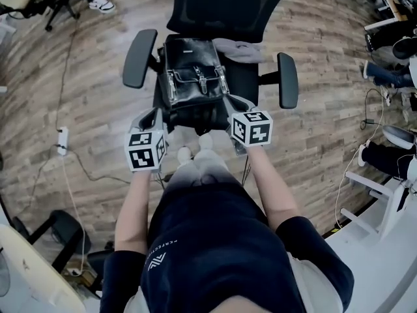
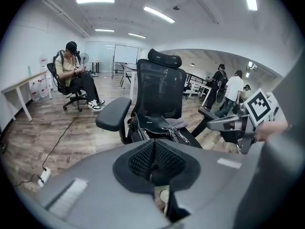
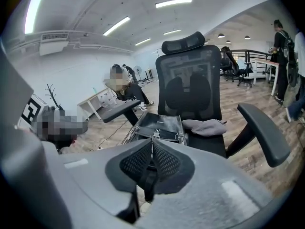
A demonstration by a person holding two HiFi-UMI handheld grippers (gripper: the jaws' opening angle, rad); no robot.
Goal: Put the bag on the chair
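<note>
A black leather bag (image 1: 192, 77) with metal buckles lies on the seat of the black office chair (image 1: 225, 8), against its left armrest (image 1: 139, 57). Both grippers hover at the seat's front edge, apart from the bag. My left gripper (image 1: 156, 114) is shut with nothing in it; its mesh pads meet in the left gripper view (image 2: 153, 149), with the bag (image 2: 157, 128) just beyond. My right gripper (image 1: 236, 104) is also shut and empty (image 3: 152, 149), and the bag (image 3: 159, 125) lies ahead of it. A grey cloth (image 1: 240, 49) rests on the seat to the right of the bag.
The chair's right armrest (image 1: 287, 80) juts out beside my right gripper. A power strip (image 1: 62, 141) and cable lie on the wood floor at the left. A person (image 2: 71, 73) sits on another chair far off. White furniture (image 1: 384, 253) stands at the lower right.
</note>
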